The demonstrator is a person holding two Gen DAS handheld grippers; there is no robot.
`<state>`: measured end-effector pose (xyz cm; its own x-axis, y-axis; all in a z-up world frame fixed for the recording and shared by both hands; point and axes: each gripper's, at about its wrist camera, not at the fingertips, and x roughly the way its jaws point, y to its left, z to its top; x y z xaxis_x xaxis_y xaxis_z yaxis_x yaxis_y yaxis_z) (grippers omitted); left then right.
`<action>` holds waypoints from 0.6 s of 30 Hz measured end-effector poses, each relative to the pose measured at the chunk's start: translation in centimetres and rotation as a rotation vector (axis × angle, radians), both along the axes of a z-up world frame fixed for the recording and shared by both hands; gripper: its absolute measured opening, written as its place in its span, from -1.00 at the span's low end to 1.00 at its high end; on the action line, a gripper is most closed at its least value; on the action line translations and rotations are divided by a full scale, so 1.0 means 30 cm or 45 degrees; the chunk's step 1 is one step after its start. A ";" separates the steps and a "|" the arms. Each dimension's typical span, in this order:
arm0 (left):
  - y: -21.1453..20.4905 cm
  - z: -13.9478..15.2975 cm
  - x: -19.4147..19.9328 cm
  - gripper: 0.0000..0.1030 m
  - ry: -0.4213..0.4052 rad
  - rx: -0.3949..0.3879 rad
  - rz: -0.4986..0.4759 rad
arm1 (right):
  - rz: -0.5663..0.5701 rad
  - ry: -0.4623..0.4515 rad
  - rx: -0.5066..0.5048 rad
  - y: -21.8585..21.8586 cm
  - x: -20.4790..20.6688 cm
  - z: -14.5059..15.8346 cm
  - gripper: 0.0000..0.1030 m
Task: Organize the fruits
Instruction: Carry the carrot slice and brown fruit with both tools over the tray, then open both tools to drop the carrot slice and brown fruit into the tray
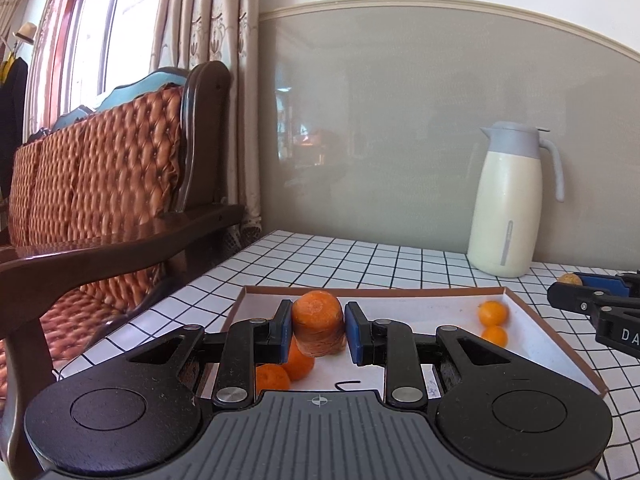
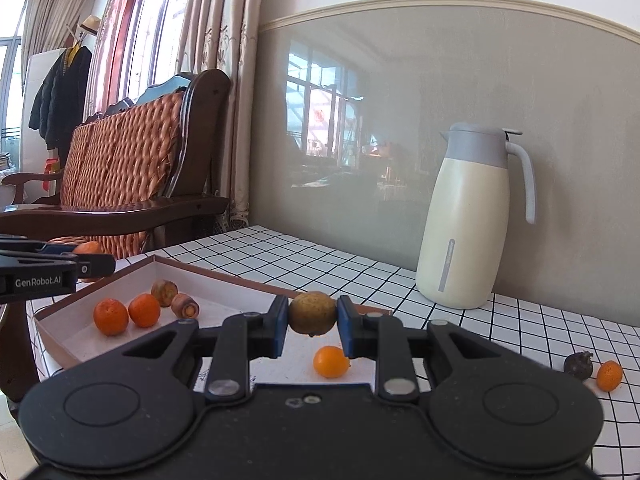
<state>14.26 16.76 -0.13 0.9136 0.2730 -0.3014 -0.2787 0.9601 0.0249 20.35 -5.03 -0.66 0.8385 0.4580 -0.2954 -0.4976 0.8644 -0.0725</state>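
Note:
My left gripper (image 1: 318,326) is shut on a thick carrot chunk (image 1: 319,322) and holds it above the left end of the white cardboard tray (image 1: 400,308). Two small oranges (image 1: 298,360) lie under it, and two more (image 1: 493,314) lie at the tray's right side. My right gripper (image 2: 313,320) is shut on a brownish-yellow round fruit (image 2: 312,313) over the tray's right part (image 2: 224,288). In the right wrist view the tray holds two oranges (image 2: 111,317), two carrot pieces (image 2: 185,305) and one small orange (image 2: 330,361).
A cream thermos jug (image 2: 468,220) stands on the checked tablecloth (image 2: 532,332) by the wall. A dark fruit (image 2: 578,365) and a small orange (image 2: 609,376) lie on the cloth at right. A wooden sofa (image 1: 112,208) stands left of the table.

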 end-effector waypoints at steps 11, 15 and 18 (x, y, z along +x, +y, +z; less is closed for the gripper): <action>0.072 -0.011 0.063 -0.46 0.025 -0.015 0.014 | -0.021 0.055 -0.021 0.038 0.080 -0.022 -0.66; 0.103 -0.022 0.095 -0.46 0.047 -0.027 0.025 | -0.026 0.070 -0.018 0.039 0.104 -0.026 -0.66; 0.115 -0.025 0.130 -0.46 0.048 -0.027 0.031 | -0.003 0.096 0.001 0.042 0.136 -0.020 -0.66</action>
